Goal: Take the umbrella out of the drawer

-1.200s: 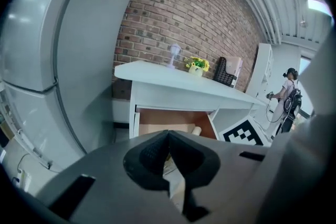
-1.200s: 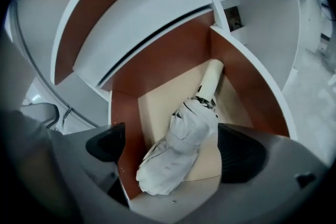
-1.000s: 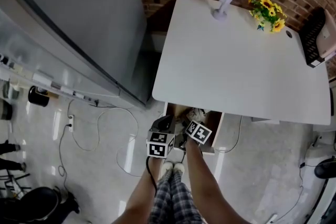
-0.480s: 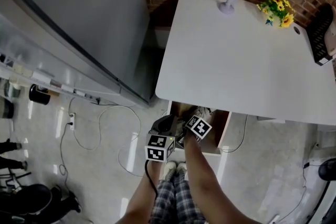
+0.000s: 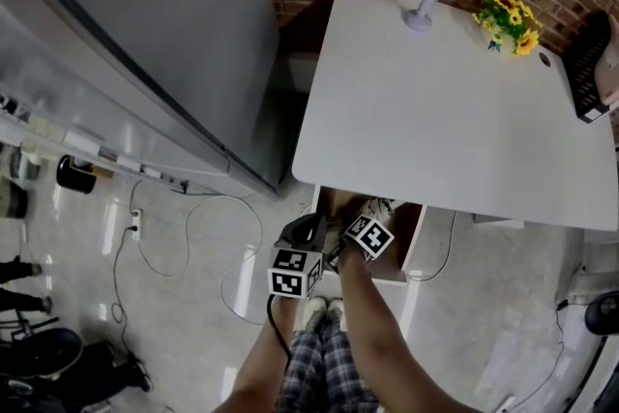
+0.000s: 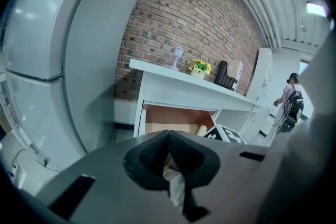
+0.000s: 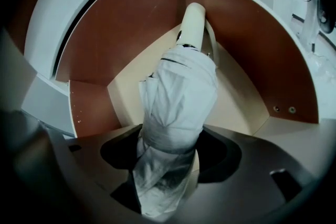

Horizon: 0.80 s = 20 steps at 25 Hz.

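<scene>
A folded pale grey umbrella [image 7: 181,92] with a cream handle [image 7: 192,21] lies in the open brown drawer [image 7: 121,34] under the white desk [image 5: 455,111]. My right gripper [image 7: 170,152] reaches down into the drawer [image 5: 411,227]. Its jaws are closing around the umbrella's lower end, and both black pads sit against the cloth. My left gripper [image 6: 169,136] hovers shut in front of the drawer [image 6: 173,115], holding nothing. In the head view it [image 5: 308,232] is just left of the right gripper's marker cube [image 5: 369,237]. The handle [image 6: 202,130] shows past its jaws.
A tall grey cabinet [image 5: 145,34] stands left of the desk. Yellow flowers [image 5: 508,14], a purple stand [image 5: 426,0] and a black rack [image 5: 590,63] sit at the desk's far edge by the brick wall. A cable [image 5: 184,247] trails on the floor. My legs are below the drawer.
The right gripper has dipped slightly deeper into the drawer and rolled a little. The left gripper has stayed in place.
</scene>
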{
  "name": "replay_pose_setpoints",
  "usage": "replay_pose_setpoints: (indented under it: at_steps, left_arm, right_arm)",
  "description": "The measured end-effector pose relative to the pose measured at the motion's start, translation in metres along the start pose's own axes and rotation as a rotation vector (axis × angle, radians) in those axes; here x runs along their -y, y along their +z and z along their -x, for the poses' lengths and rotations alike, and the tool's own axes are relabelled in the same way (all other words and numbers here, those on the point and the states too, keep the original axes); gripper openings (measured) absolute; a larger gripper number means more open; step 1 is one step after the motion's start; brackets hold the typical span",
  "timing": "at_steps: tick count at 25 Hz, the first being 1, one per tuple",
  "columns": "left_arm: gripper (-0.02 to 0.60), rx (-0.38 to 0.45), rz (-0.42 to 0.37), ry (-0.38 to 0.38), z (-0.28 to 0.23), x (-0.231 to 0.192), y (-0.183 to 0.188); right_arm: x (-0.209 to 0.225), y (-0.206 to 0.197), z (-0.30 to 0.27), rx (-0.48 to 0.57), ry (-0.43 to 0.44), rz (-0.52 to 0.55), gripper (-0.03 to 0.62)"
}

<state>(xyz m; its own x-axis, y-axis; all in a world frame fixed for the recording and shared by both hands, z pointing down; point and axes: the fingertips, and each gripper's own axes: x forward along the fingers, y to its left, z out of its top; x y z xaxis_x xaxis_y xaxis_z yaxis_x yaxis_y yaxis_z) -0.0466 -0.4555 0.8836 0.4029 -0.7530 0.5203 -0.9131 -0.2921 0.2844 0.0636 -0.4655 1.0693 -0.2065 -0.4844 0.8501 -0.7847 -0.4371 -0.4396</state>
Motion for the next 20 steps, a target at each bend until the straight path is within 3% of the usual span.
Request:
replay_pose_setpoints:
  at_steps: [14,20]
  left_arm:
    - [0.025,0.011,0.01,0.012,0.067,0.03,0.059]
    - [0.025,0.023,0.01,0.024,0.106,0.038,0.083]
  right_arm:
    - [-0.024,-0.005,0.106,0.025,0.02,-0.092,0.307]
    - [-0.03,-0.006,0.161,0.081,0.045,-0.07,0.307]
